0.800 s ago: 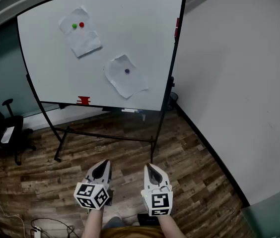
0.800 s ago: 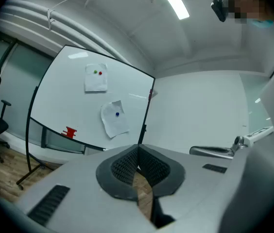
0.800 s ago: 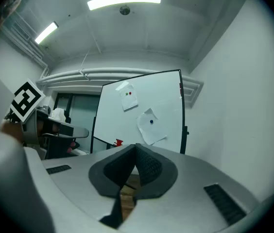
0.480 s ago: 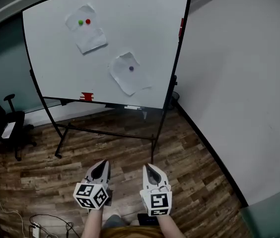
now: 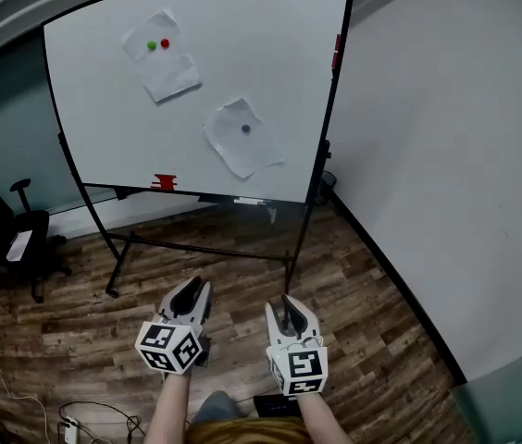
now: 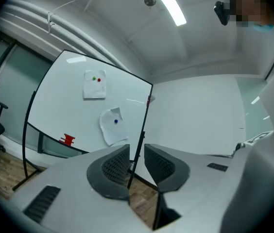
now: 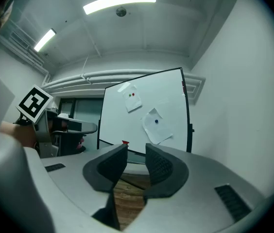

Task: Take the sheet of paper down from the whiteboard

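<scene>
Both sheets hang on the whiteboard (image 5: 270, 54), well apart from either pair of fingers. They are out at about 12 o'clock from the two grippers, across a stretch of wood floor (image 5: 354, 294). The upper sheet of paper (image 5: 161, 63) is pinned by a green magnet (image 5: 151, 45) and a red magnet (image 5: 165, 43) side by side. The lower sheet (image 5: 242, 151) sits at roughly 5 o'clock from it, tilted, under a single dark magnet (image 5: 245, 129); I cannot tell whether that one is blue or purple.

The left gripper (image 5: 196, 289) and right gripper (image 5: 291, 303) are held level, side by side, low in front of the person and pointing toward the board. The left gripper's fingers (image 6: 113, 166) stand a narrow way apart with nothing in them. Through the gap only the board's black side post (image 6: 141, 125) and a strip of floor show. The right gripper's fingers (image 7: 162, 168) are likewise parted and empty, with floor showing between them.

On the board's tray, at 7 o'clock from the lower sheet, sits a small red thing (image 5: 163, 183), too small to identify. An office chair (image 5: 25, 243) over at 9 o'clock is cut by the frame edge. The person's forearms run off the bottom edge.
</scene>
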Action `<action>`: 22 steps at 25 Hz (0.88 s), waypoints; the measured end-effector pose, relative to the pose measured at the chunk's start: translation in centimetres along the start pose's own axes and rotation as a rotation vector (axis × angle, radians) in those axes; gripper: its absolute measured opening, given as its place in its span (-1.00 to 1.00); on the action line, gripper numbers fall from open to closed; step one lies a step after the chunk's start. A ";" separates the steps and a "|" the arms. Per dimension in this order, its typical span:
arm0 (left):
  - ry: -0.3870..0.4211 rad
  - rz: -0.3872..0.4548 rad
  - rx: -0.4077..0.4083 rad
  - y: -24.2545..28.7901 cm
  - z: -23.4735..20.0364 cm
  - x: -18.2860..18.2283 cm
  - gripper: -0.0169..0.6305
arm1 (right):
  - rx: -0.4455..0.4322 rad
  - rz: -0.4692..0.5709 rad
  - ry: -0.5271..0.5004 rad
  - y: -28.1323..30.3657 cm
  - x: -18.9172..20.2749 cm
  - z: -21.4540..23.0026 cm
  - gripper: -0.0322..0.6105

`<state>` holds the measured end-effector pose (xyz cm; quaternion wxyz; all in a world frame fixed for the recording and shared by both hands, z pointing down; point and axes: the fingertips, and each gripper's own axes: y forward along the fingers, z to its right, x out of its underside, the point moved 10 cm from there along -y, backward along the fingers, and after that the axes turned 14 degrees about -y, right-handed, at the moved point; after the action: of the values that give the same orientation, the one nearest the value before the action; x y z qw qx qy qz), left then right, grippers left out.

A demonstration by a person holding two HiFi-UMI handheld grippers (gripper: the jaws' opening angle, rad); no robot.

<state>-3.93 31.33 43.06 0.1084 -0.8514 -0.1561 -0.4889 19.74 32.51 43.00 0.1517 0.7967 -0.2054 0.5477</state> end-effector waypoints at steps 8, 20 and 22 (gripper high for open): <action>0.015 -0.005 -0.030 3.5 -1.2 0.3 -0.46 | 0.008 -0.017 -0.010 4.1 0.8 1.5 -0.51; -0.025 -0.052 -0.033 20.2 -12.8 -2.2 -0.46 | 0.030 -0.082 -0.047 22.9 4.1 6.9 -0.52; -0.040 -0.059 -0.031 23.6 -15.2 -3.7 -0.46 | 0.030 -0.104 -0.057 27.3 4.3 7.7 -0.52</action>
<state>-9.03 3.74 46.63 0.0775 -0.8577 -0.1754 -0.4770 13.86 4.53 44.71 0.1621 0.8239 -0.1600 0.5190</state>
